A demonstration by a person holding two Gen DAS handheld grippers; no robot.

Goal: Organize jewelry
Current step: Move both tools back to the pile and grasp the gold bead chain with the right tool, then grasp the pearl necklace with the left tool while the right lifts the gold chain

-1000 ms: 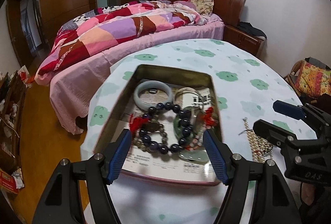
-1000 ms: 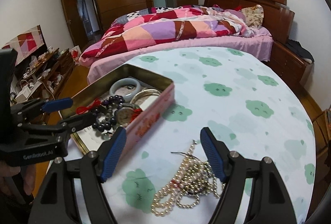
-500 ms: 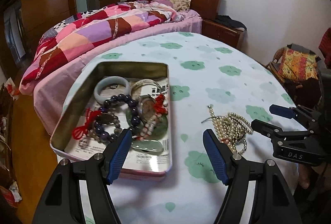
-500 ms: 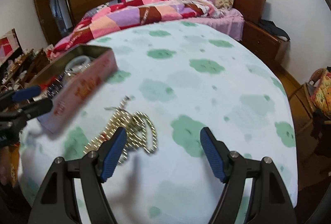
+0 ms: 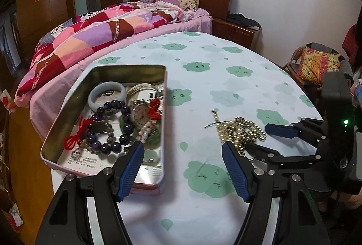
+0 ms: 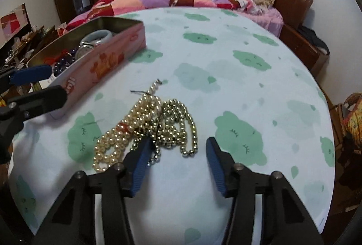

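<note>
While the right gripper (image 6: 176, 150) points down at the tablecloth (image 6: 226, 91), its jaws are closing, with nothing clamped yet. Its left pad overlaps the near edge of the bead pile (image 6: 156, 127), part of the pile sits in the gap, and its right pad is clear of the beads over bare cloth. I can't tell whether the left pad actually touches the strands.

The pile is a tangle of pearl-coloured and gold-coloured strands, just ahead of the right gripper and slightly to its left, with one loose strand end trailing away toward the tin.

Left gripper (image 5: 183, 154): jaws spread wide, holding nothing. Its left pad hangs over the near corner of the tin (image 5: 67, 113); its right pad is over bare cloth, just short of the bead pile (image 5: 239, 129). The right gripper comes in from its right side, fingers (image 5: 280, 130) flanking the pile.

The tin is open and pink-sided, ahead-left of the left gripper and far left of the right one. Inside it:
- pale jade bangle (image 5: 106, 94) at the far end
- dark purple bead bracelet (image 5: 113, 127) in the middle
- watch (image 5: 140, 111) beside it
- red knotted cords (image 5: 74, 134)
- printed paper lining the bottom

Tin and pile are apart, with bare cloth between them.
</note>
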